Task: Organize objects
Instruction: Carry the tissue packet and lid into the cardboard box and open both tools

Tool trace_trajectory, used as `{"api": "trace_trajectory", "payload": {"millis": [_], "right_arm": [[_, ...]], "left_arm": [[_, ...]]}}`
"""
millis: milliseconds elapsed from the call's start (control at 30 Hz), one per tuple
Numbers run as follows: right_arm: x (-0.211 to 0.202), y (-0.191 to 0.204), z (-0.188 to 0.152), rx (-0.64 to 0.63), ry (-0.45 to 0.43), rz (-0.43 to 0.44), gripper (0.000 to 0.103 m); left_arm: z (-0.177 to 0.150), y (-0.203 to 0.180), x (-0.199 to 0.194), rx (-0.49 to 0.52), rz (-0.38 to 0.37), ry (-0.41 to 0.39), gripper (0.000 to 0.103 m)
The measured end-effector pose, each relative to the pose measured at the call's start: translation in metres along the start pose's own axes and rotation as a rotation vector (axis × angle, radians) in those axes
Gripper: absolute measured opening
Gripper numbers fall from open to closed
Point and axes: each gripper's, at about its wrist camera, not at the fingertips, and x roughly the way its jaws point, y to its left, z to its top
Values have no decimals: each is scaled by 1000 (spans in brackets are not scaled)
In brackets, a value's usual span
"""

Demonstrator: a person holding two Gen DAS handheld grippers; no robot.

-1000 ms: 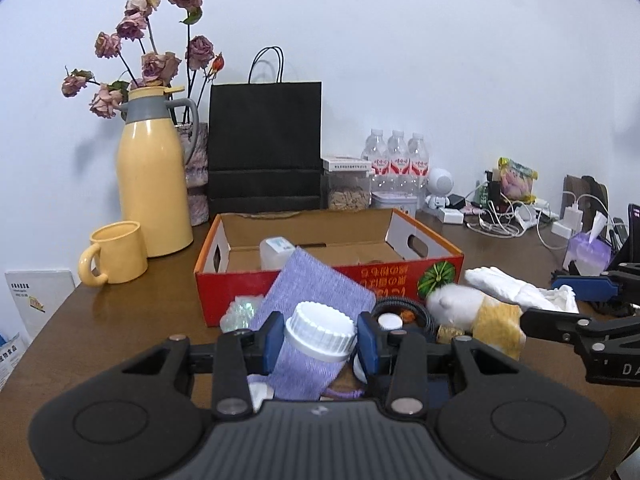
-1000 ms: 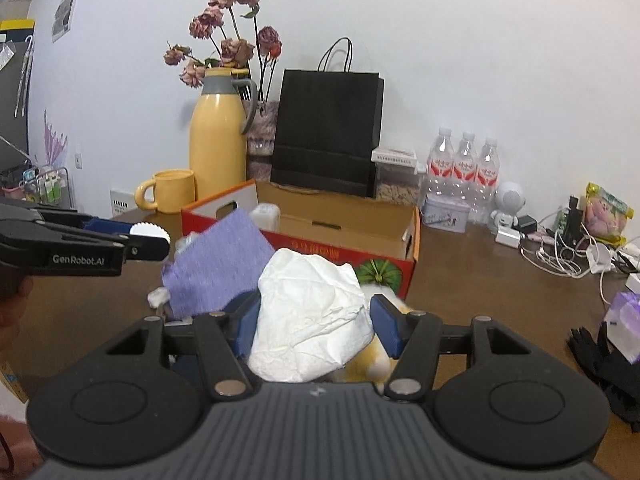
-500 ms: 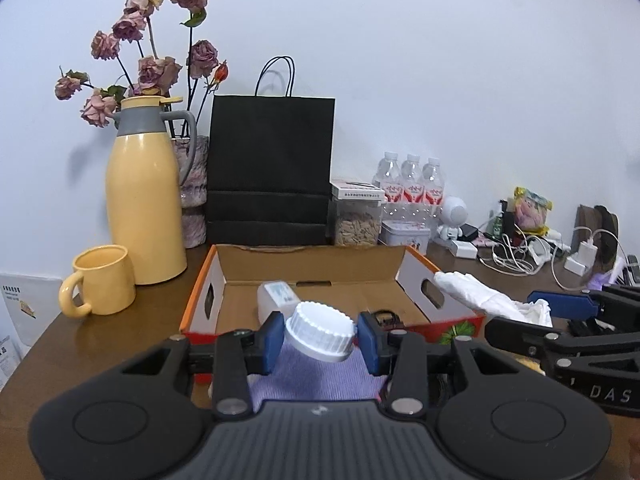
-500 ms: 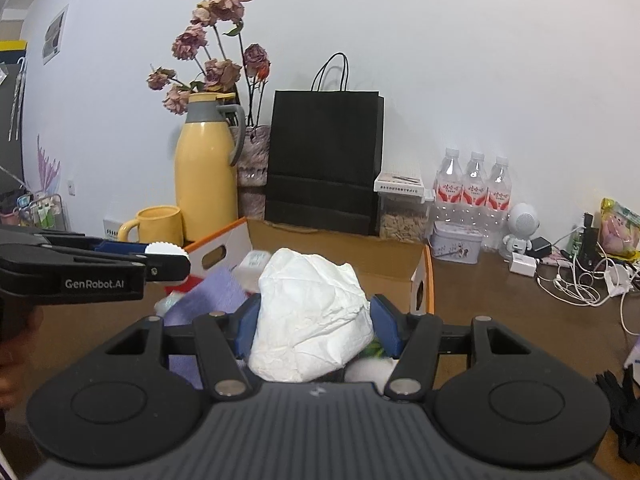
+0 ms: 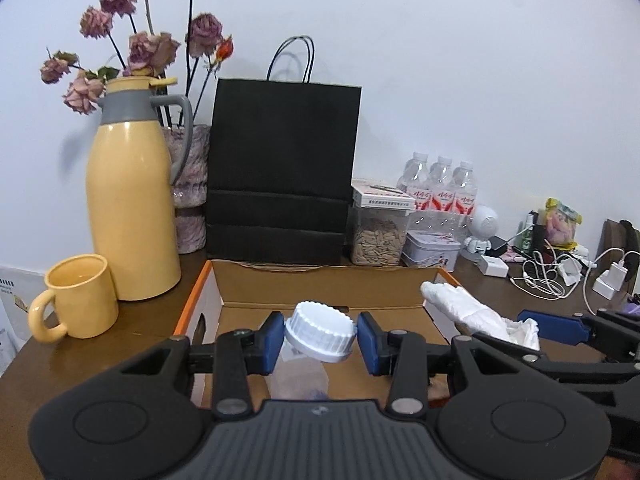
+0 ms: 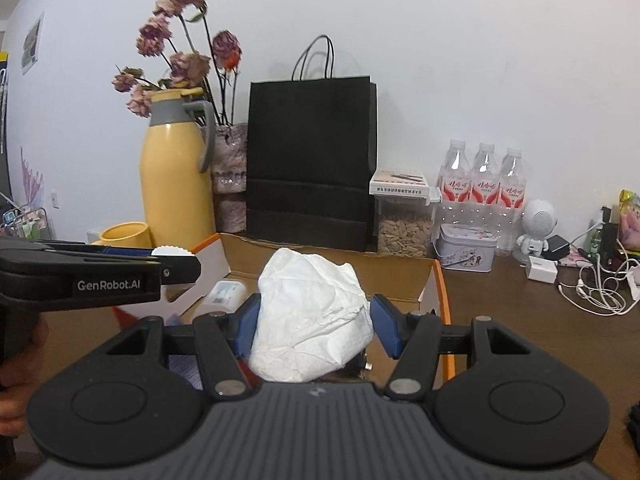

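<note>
Over the cardboard box on the table, left gripper clamps the tilted white-capped bottle, right gripper pinches the white glove; bottle may slip and topple, glove may snag the box's right wall.

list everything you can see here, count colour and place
cardboard box: 1, brown, table centre
bottle: 1, clear, white cap, in left claw
glove: 1, white, in right claw
thermos: 1, yellow, left rear
mug: 1, yellow, beside thermos
dried roses: bunch, pink, behind thermos
paper bag: 1, black, behind box
seed jar: 1, clear, right of bag
water bottles: 3, clear, right rear
tin: 1, pale, before water bottles
cables: several, white, far right
left claw: shut
right claw: shut
</note>
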Motion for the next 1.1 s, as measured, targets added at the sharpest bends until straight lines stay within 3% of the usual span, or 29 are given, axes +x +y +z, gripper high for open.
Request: {"api": "trace_trajectory", "payload": {"millis": [367,600,667,767,800,867,900,933,1100], "right_arm": [[66,-6,4,-11,68,-39,60],[86,-10,2,-15,105,-44,61],[88,-10,1,-14,115,-41,62],[91,-11,0,-10,132,-44,71],[91,-11,0,-9,138,-46,80],[92,-11,-1,-10,146,-53,98],[92,-11,-2,-9,143,-59,103],[92,-11,-2,-9,142,-63,103],[92,-13,-1,2,143,-68,103]], "left_arm": [[17,2,66,-15,15,55,39],[16,2,85,4,20,75,39],[15,1,86,11,20,76,39],[13,0,88,23,25,84,39],[13,-1,89,22,27,84,45],[12,0,89,16,32,83,75],[13,0,89,15,41,82,97],[13,0,88,14,52,75,103],[13,2,87,9,77,73,103]]}}
